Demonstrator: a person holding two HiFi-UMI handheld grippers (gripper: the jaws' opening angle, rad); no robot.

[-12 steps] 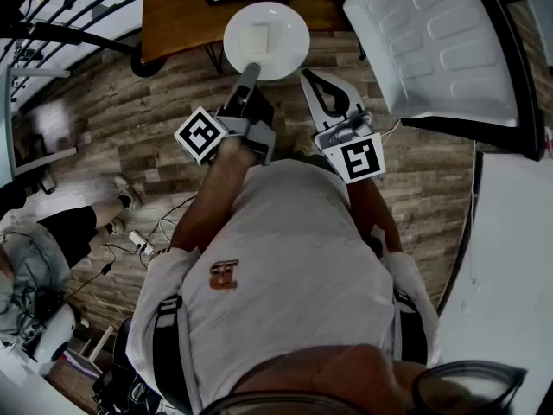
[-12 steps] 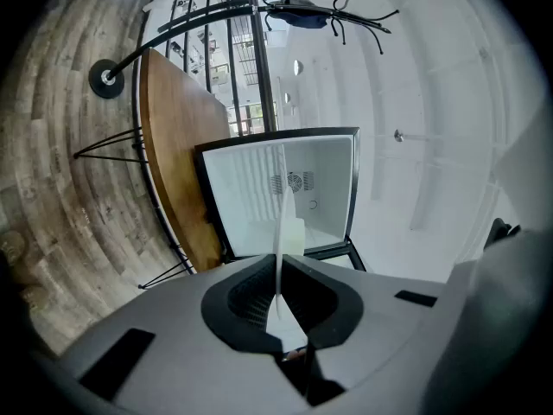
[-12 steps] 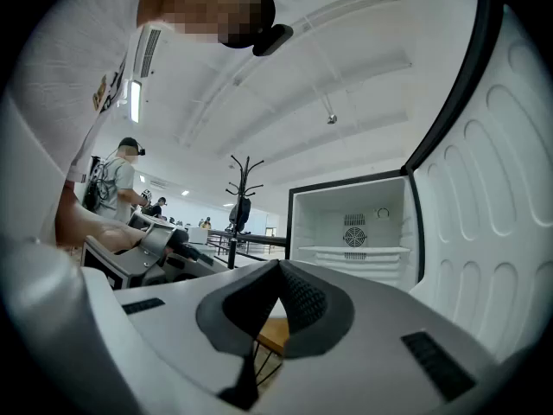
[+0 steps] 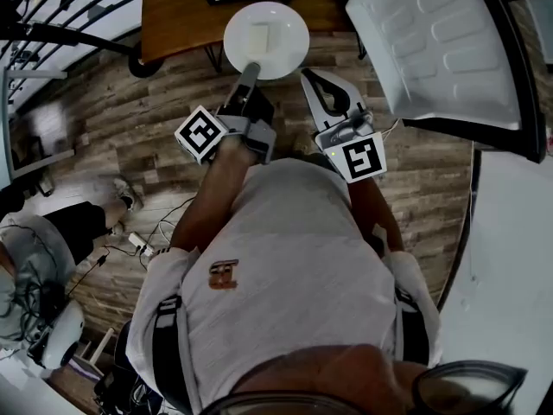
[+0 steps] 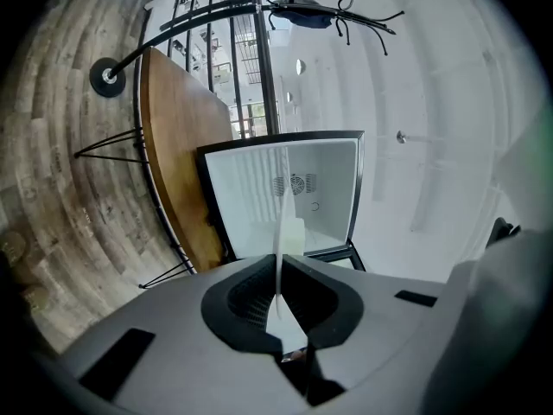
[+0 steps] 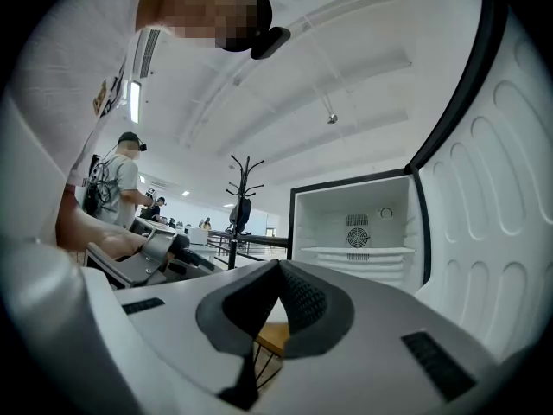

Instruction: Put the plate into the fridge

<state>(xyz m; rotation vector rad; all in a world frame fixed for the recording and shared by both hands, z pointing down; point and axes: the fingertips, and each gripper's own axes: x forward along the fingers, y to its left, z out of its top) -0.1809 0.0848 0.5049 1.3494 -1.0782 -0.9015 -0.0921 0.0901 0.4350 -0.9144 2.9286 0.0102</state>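
Plate point(image 4: 281, 24): white, round, carrying one pale square piece point(image 4: 257, 36) near its centre. It is gripped at its near rim by the left gripper point(image 4: 250, 69), whose jaws are closed narrow on the edge. In the left gripper view the plate point(image 5: 281, 232) shows edge-on as a thin white line running up from between the pads. It is held in the air in front of the open fridge point(image 6: 359, 223), over the edge of the wooden table point(image 4: 177, 15) and the plank floor point(image 4: 130, 119), and is not yet inside the compartment. The fridge door point(image 4: 441, 41) stands swung open at the right. The right gripper point(image 4: 308, 76) is just beside the plate, its jaws closed together with nothing between them.
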